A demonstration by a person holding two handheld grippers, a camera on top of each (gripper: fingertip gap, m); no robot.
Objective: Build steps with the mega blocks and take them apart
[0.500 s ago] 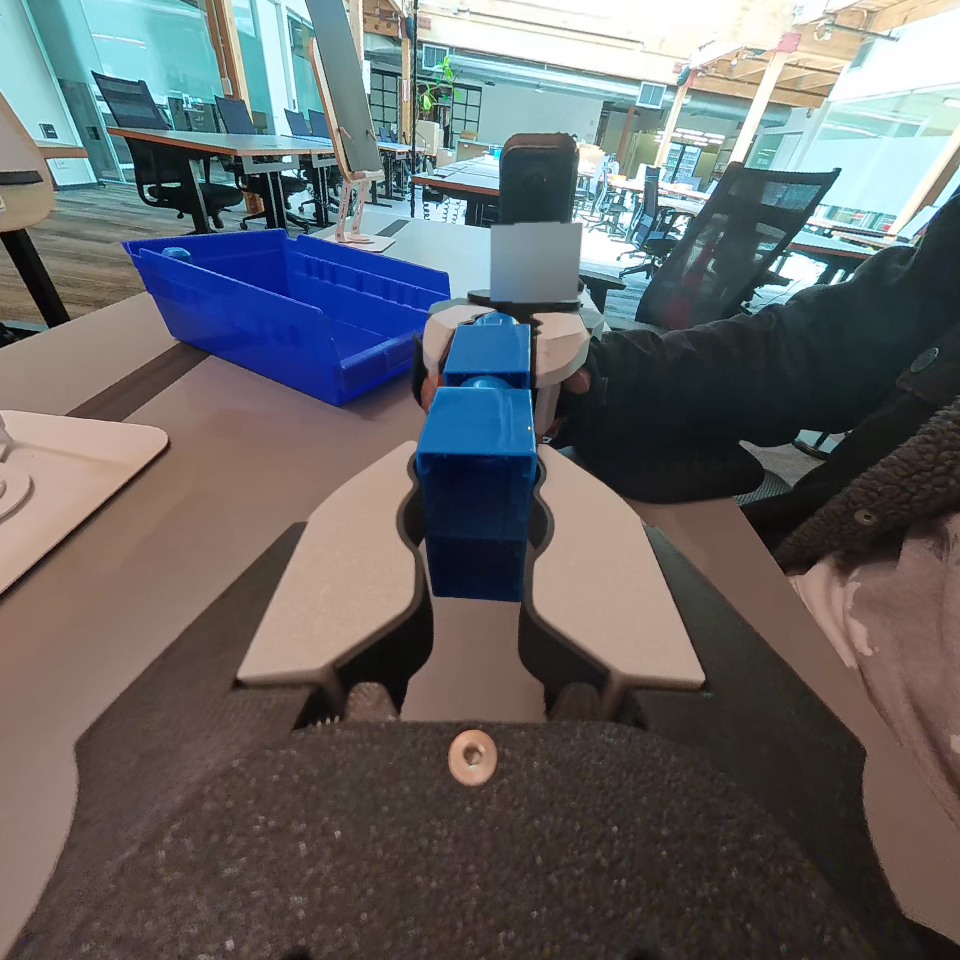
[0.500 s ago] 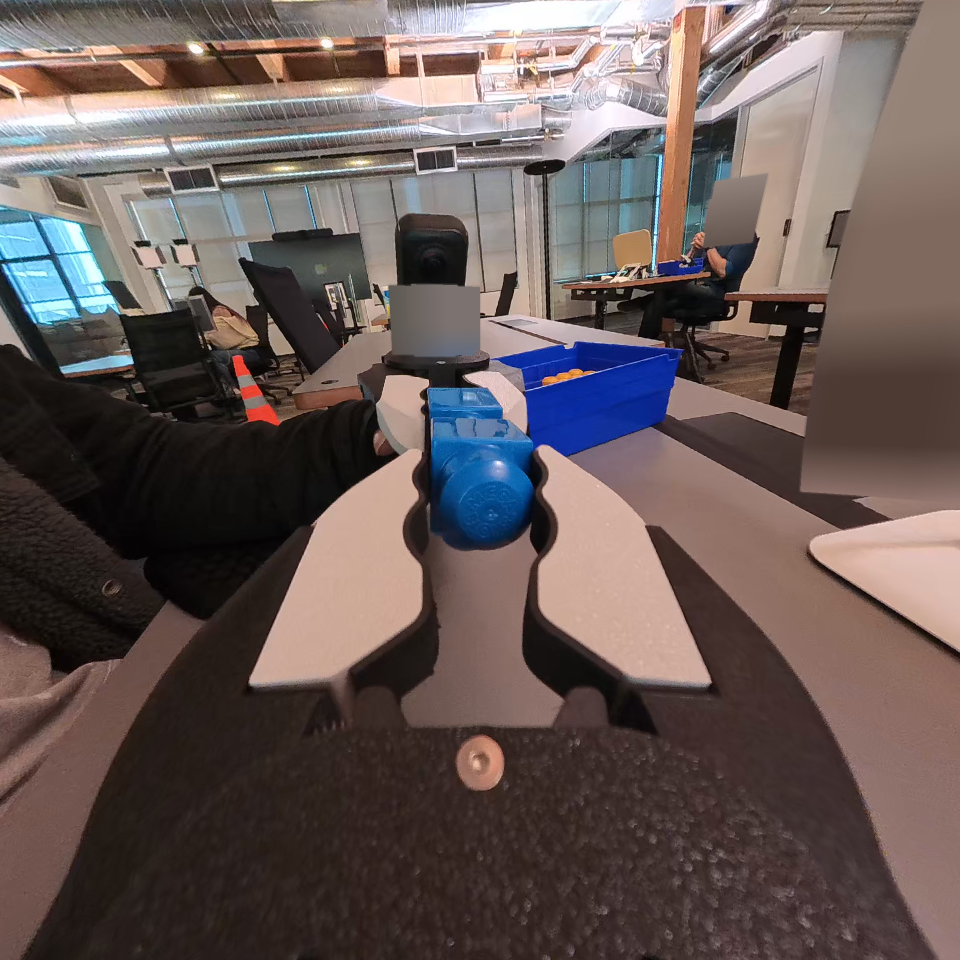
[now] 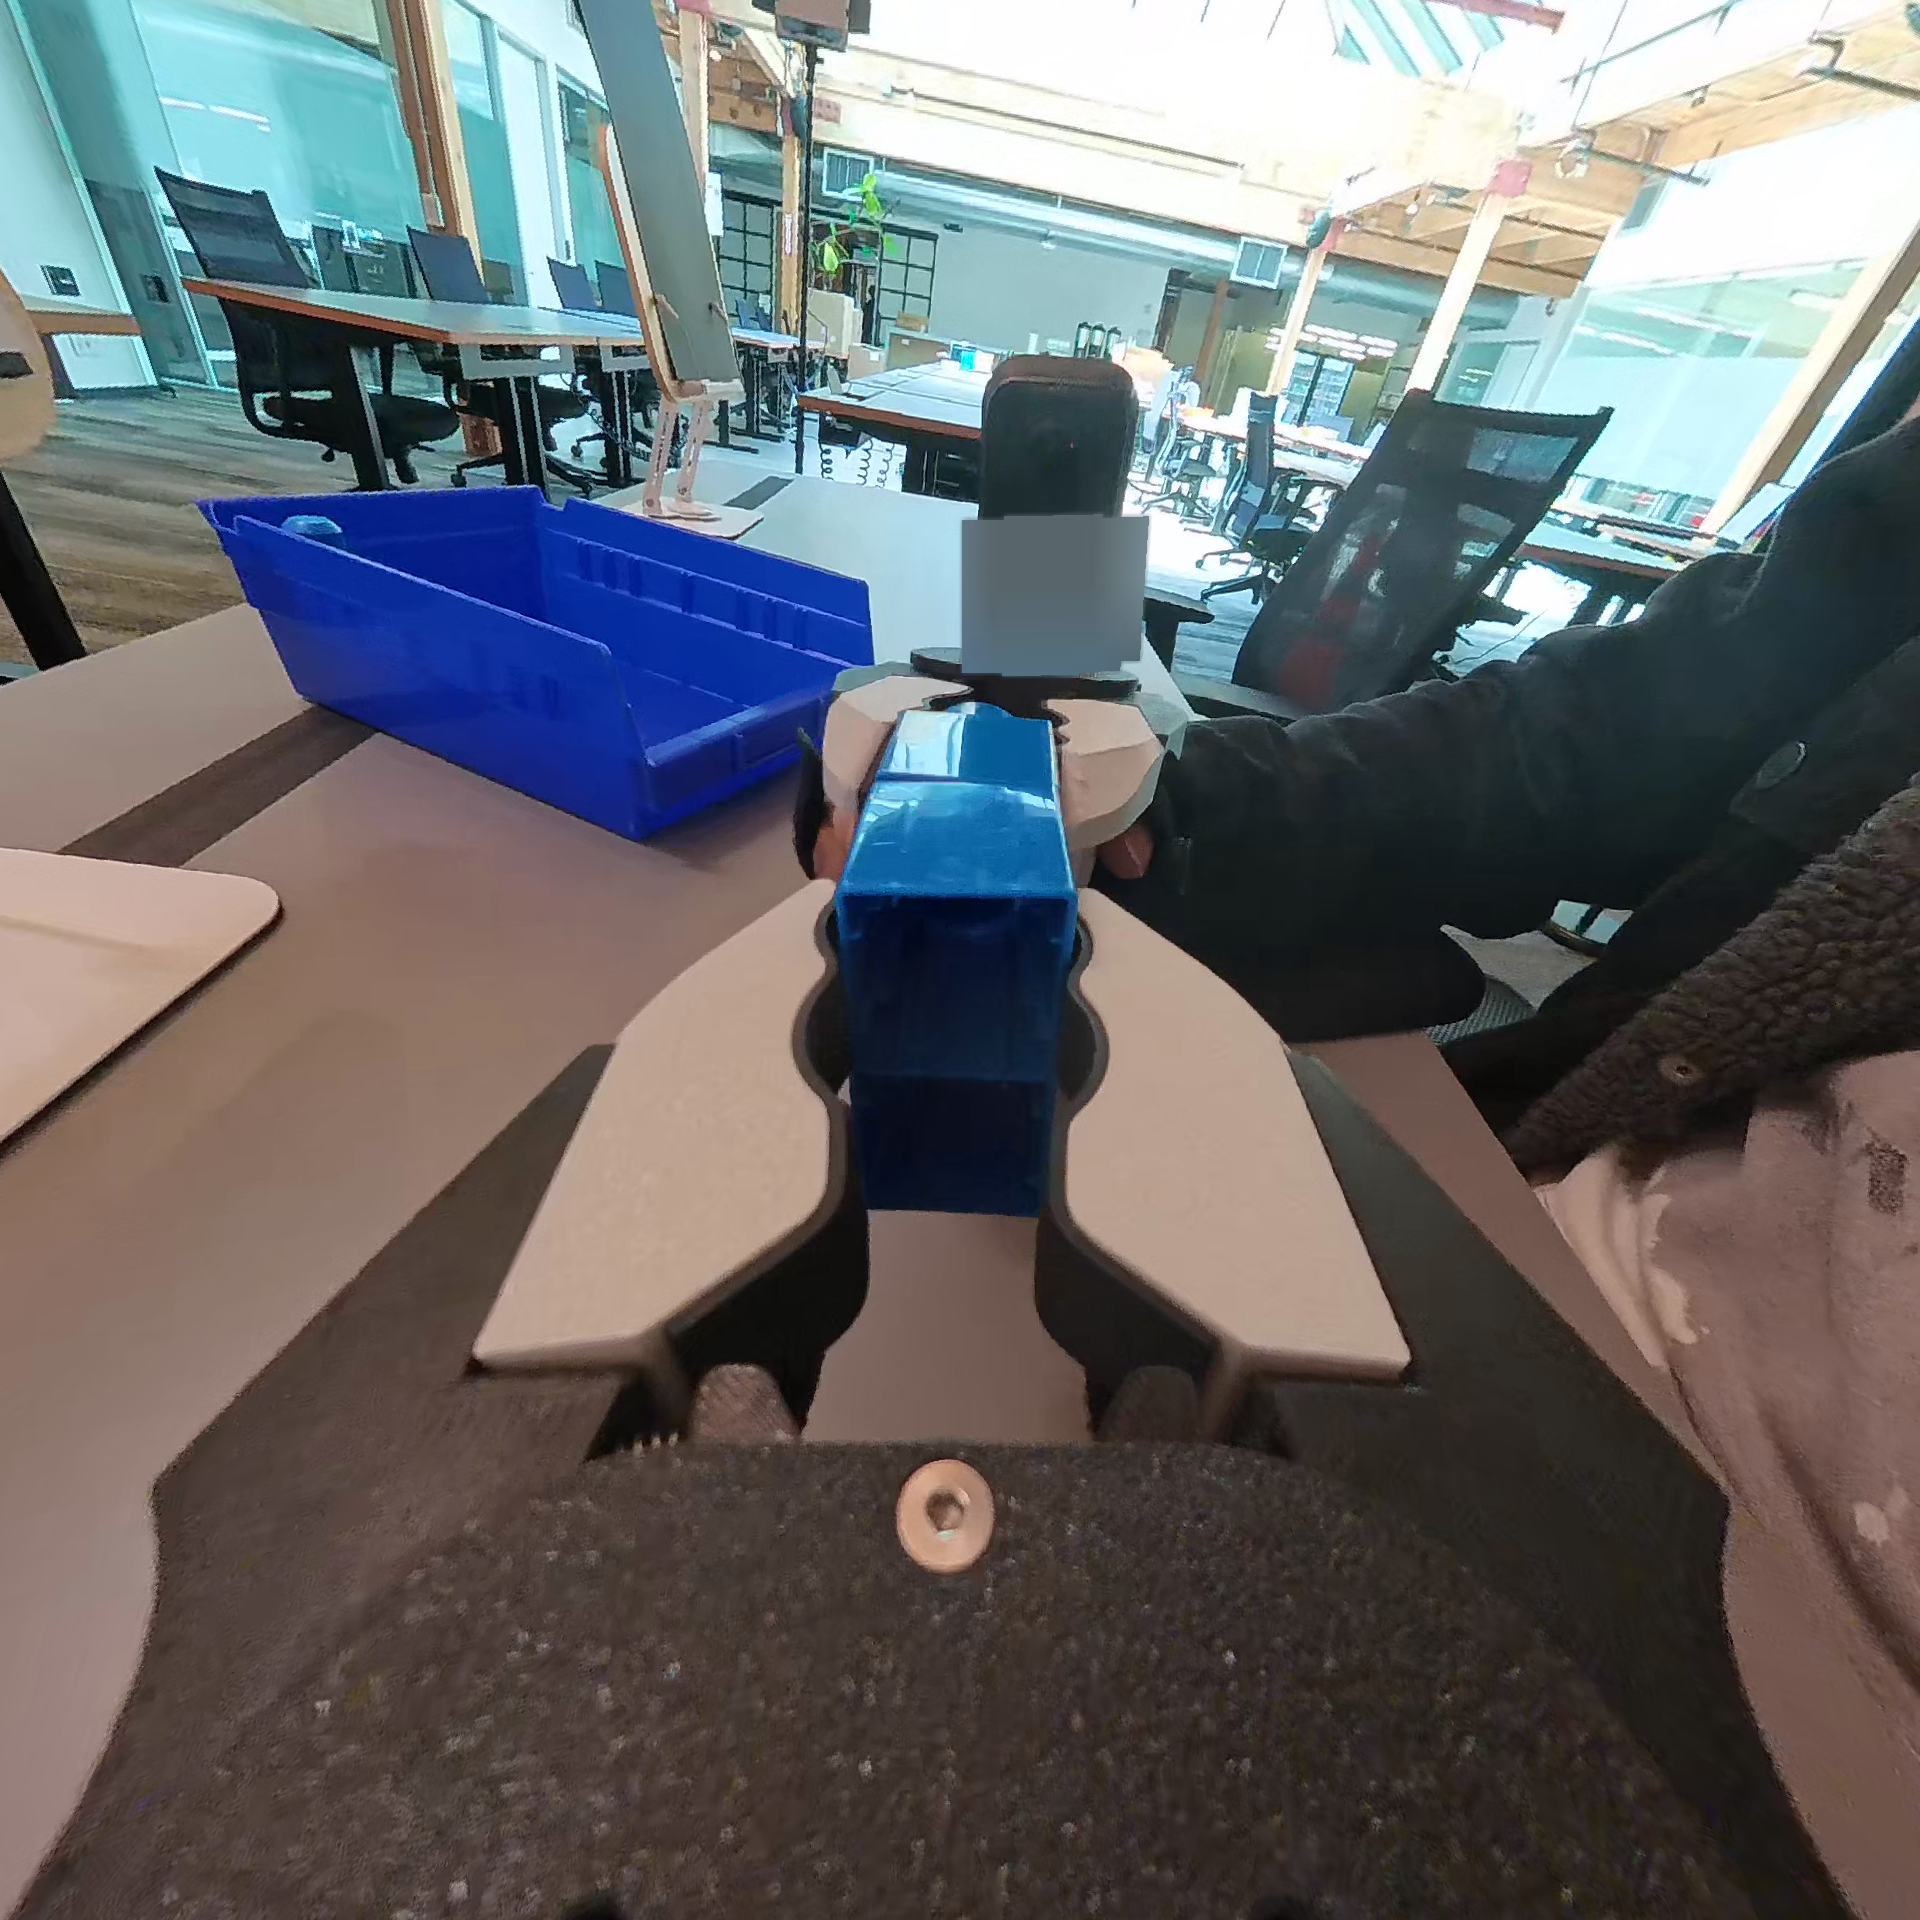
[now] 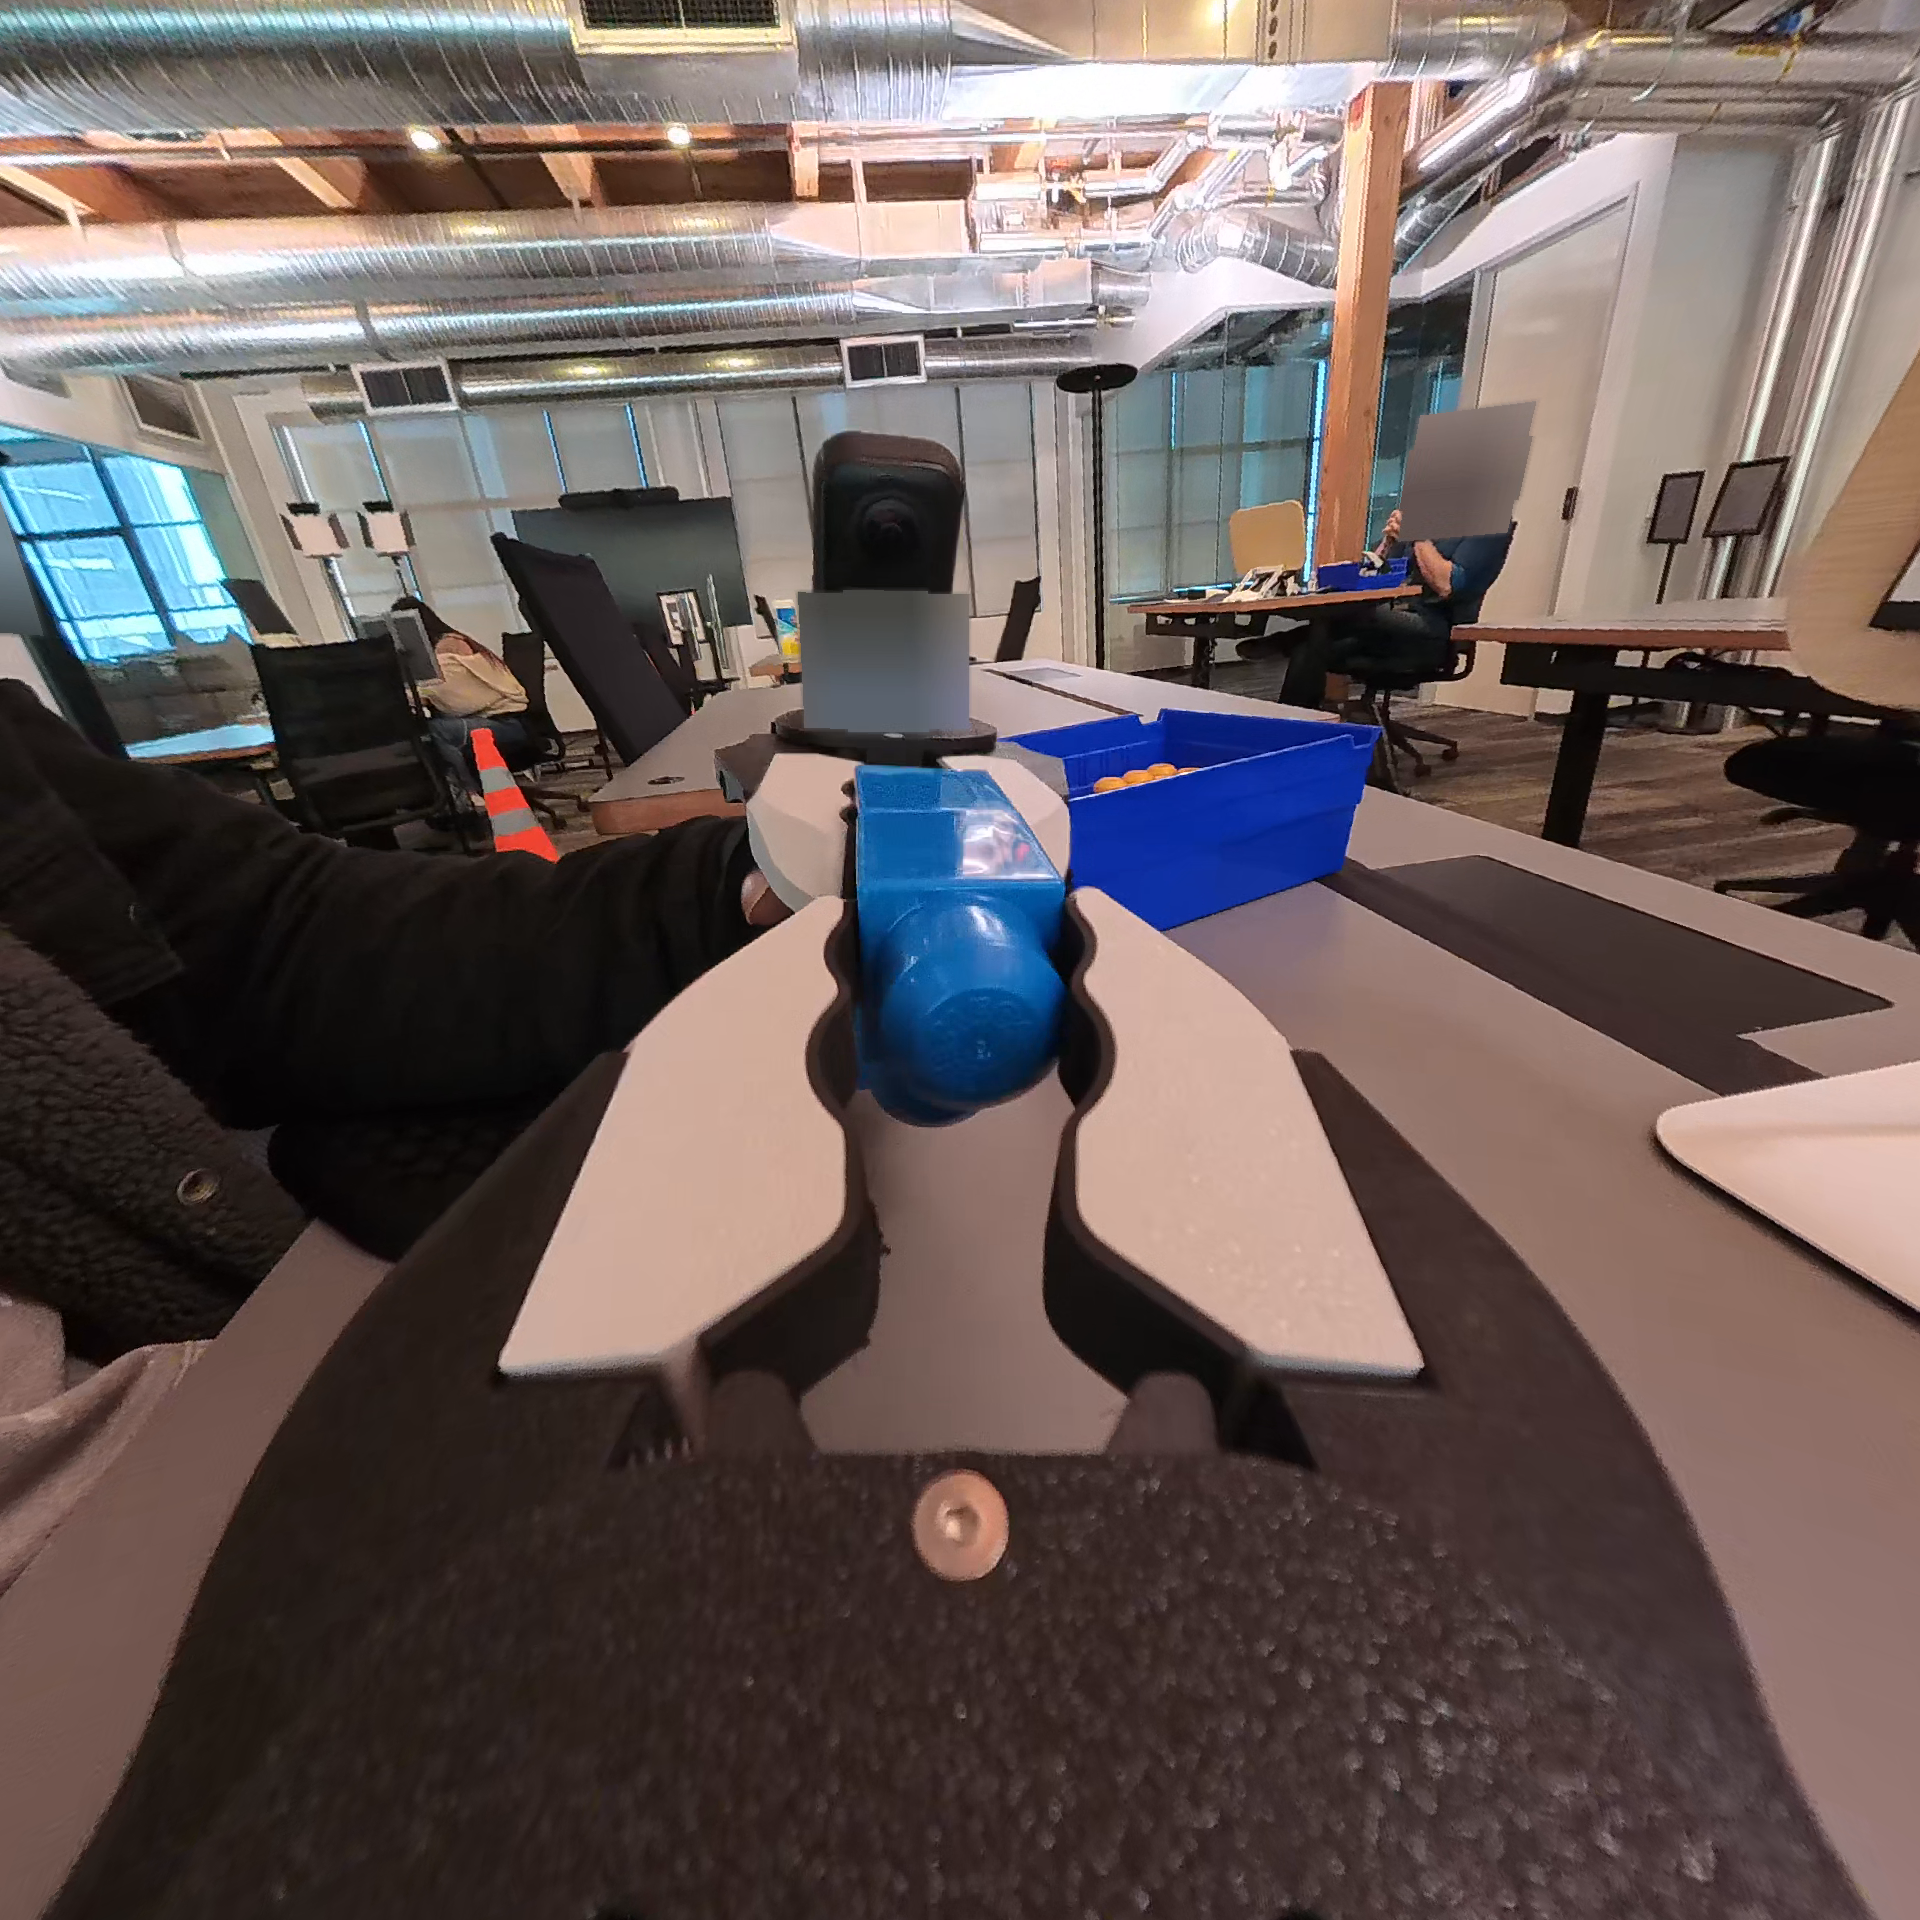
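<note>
grey desk (image 3: 436, 935) in open office, blue bin (image 3: 540, 644) behind, left gripper (image 3: 956, 966) and right gripper (image 4: 956, 966) facing, each clamped on joined blue blocks (image 3: 951, 997), held above desk

- A grey tabletop (image 3: 436, 966) carries a blue bin (image 3: 540, 665), ahead-left of the left tool (image 3: 956, 997).
- A white flat base (image 3: 114, 935) lies further left.

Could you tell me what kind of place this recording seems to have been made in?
It looks like an open-plan office or lab workspace. Long desks with mesh office chairs fill the room, exposed metal ducts run under the ceiling, and a person sits working at a far desk behind the blue bin.
</note>
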